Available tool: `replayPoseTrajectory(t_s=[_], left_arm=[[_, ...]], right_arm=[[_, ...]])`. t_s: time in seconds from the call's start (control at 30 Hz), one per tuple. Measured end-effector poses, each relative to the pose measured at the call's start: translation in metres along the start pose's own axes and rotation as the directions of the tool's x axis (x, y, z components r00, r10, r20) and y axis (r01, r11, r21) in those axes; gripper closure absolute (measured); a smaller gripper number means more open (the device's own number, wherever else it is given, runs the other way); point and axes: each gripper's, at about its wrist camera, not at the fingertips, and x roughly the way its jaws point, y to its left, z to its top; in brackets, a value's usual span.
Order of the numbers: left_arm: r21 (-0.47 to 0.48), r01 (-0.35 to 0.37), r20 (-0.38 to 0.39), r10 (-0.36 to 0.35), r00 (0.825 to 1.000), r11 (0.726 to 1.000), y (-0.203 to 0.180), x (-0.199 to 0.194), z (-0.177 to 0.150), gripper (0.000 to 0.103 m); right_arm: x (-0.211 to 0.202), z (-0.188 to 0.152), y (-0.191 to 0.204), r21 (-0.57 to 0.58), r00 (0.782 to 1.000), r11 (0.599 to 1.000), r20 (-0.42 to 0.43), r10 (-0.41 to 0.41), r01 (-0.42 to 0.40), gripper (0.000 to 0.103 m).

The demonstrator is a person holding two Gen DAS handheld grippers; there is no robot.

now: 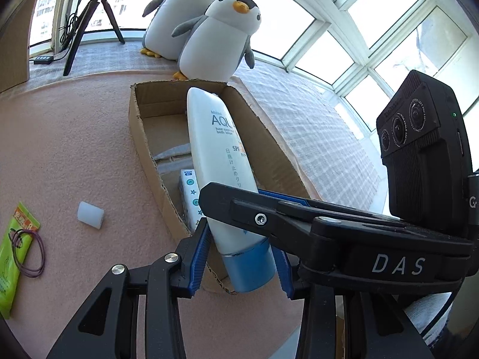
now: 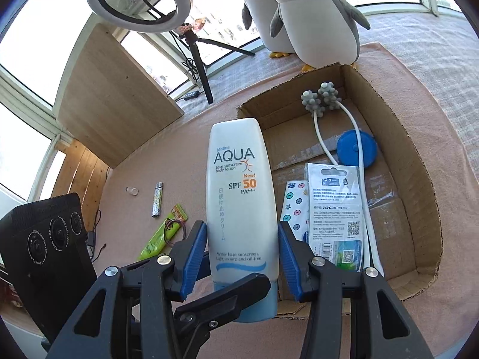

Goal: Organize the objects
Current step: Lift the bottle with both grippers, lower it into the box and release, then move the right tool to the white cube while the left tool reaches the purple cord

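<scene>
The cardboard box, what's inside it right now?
Inside the cardboard box: a grey-knobbed massager, blue disc, printed packet and spotted card. The sunscreen tube hides the near-left corner.

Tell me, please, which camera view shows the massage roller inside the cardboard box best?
The right wrist view: the massage roller lies fully visible in the cardboard box, knobbly grey heads and white handles. In the left wrist view the sunscreen tube and box wall hide it.

Smooth glossy plastic sunscreen tube (image 2: 241, 206), rough corrugated cardboard box (image 2: 419, 161), fuzzy pink cloth (image 1: 74, 149).
</scene>
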Motion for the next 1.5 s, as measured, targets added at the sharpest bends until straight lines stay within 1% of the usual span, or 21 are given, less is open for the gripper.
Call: replayPoseTrajectory(t_s=[0.1,0.17,0.23,0.27,0.33,0.47,0.63,0.73,0.87,1.03,1.17,1.4,1.5], left_arm=[[0.025,-0.019,0.007,0.018,1.0,1.0,-0.012,0.007,0.006,0.06],[0.053,-0.044,0.016,0.043,0.999,0.998,-0.018,0.01,0.009,0.06],[0.066,-0.059,0.015,0.058,0.998,0.996,-0.021,0.012,0.011,0.06],[0.061,-0.058,0.013,0.057,0.998,0.996,-0.021,0.012,0.011,0.06],[0.05,-0.065,0.017,0.064,0.998,0.997,-0.018,0.009,0.01,0.06],[0.023,-0.073,0.018,0.072,0.997,0.997,-0.009,0.005,0.009,0.06],[0.019,-0.093,0.022,0.093,0.995,0.995,-0.006,-0.007,-0.001,0.06],[0.001,-0.115,0.017,0.115,0.993,0.993,0.003,-0.016,-0.008,0.06],[-0.011,-0.154,0.015,0.154,0.988,0.988,0.023,-0.032,-0.017,0.059],[-0.061,-0.177,0.015,0.179,0.984,0.982,0.062,-0.054,-0.026,0.059],[-0.075,-0.21,0.009,0.211,0.977,0.975,0.093,-0.073,-0.035,0.059],[-0.163,-0.253,-0.015,0.254,0.967,0.954,0.161,-0.1,-0.052,0.059],[-0.178,-0.267,-0.015,0.269,0.963,0.947,0.18,-0.107,-0.054,0.059]], right_arm=[[-0.006,0.007,-0.007,0.005,1.0,1.0,0.018,-0.016,0.016,0.058],[-0.011,0.011,-0.014,0.015,0.998,0.999,0.042,-0.044,0.043,0.058],[-0.016,0.015,-0.023,0.048,0.996,0.997,0.072,-0.057,0.054,0.053],[-0.018,0.017,-0.028,0.068,0.996,0.997,0.073,-0.044,0.04,0.049],[-0.02,0.019,-0.037,0.099,0.997,0.995,0.074,-0.026,0.019,0.049],[-0.024,0.018,-0.043,0.102,0.996,0.994,0.079,-0.042,0.034,0.049],[-0.022,0.013,-0.039,0.103,0.997,0.994,0.071,-0.032,0.025,0.049],[-0.015,0.012,-0.034,0.102,0.998,0.994,0.049,-0.029,0.024,0.049],[-0.009,0.009,-0.019,0.087,0.998,0.996,0.05,-0.026,0.021,0.049],[-0.004,0.004,0.005,0.065,0.998,0.998,0.055,-0.03,0.026,0.049],[0.003,0.0,0.024,0.048,0.998,0.998,0.055,-0.037,0.035,0.049],[0.025,-0.011,0.048,0.051,0.999,0.999,0.032,-0.022,0.02,0.049],[0.038,-0.017,0.059,0.031,1.0,0.999,0.01,-0.027,0.027,0.048]])
